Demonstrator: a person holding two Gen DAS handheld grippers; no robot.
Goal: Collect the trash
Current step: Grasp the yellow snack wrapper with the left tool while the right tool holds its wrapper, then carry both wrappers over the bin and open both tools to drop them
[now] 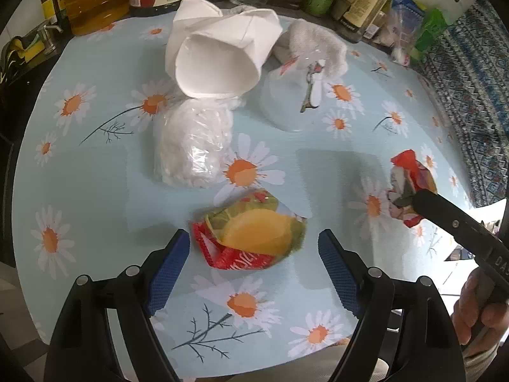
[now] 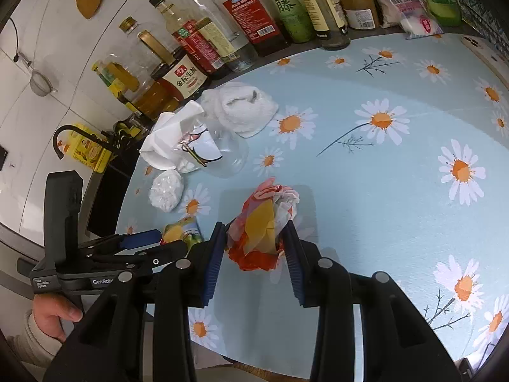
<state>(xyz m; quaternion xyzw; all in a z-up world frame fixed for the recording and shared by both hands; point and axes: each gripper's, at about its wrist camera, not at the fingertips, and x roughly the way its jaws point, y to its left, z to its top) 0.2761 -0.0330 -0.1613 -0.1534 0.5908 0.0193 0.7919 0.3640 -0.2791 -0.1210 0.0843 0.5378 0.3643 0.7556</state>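
The right gripper is seen with its jaws clamped on a crumpled red and yellow wrapper, held just above the daisy-print table. The left gripper is held with jaws apart, a second snack wrapper lying on the table between them, unpressed. Farther off, a white plastic bag, a white paper bag, a clear plastic cup and a white cloth are found, with bottles lined along the far edge.
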